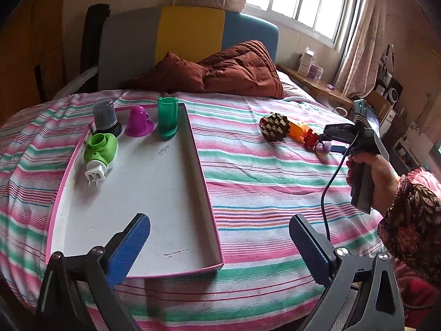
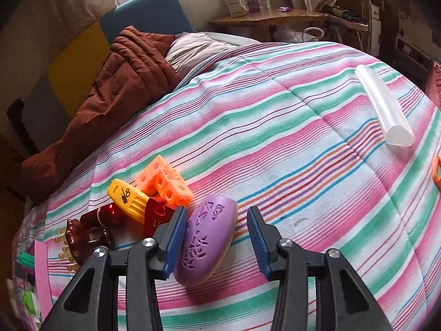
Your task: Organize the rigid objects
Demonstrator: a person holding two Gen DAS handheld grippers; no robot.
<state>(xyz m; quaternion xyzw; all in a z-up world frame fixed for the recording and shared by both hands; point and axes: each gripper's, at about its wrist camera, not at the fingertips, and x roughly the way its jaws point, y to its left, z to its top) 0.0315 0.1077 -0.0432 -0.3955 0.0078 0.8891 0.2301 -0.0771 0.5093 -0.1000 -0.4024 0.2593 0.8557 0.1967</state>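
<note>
A white tray with a pink rim (image 1: 154, 193) lies on the striped bed. It holds a grey jar (image 1: 106, 117), a purple cup-like piece (image 1: 139, 121), a green holder (image 1: 167, 117) and a green plug-in device (image 1: 99, 151). My left gripper (image 1: 220, 245) is open and empty above the tray's near right corner. My right gripper (image 2: 215, 237) is open around a purple oval case (image 2: 206, 237), its left pad touching it. Beside it lie a yellow whistle (image 2: 128, 200), orange cubes (image 2: 164, 179), a red piece (image 2: 155, 218) and a brown comb brush (image 2: 80, 238).
A clear plastic tube (image 2: 384, 106) lies on the bed at the far right. A brown quilt (image 1: 234, 69) is piled by the headboard. A wooden bedside shelf (image 2: 264, 16) holds boxes. An orange item (image 2: 437, 175) shows at the right edge.
</note>
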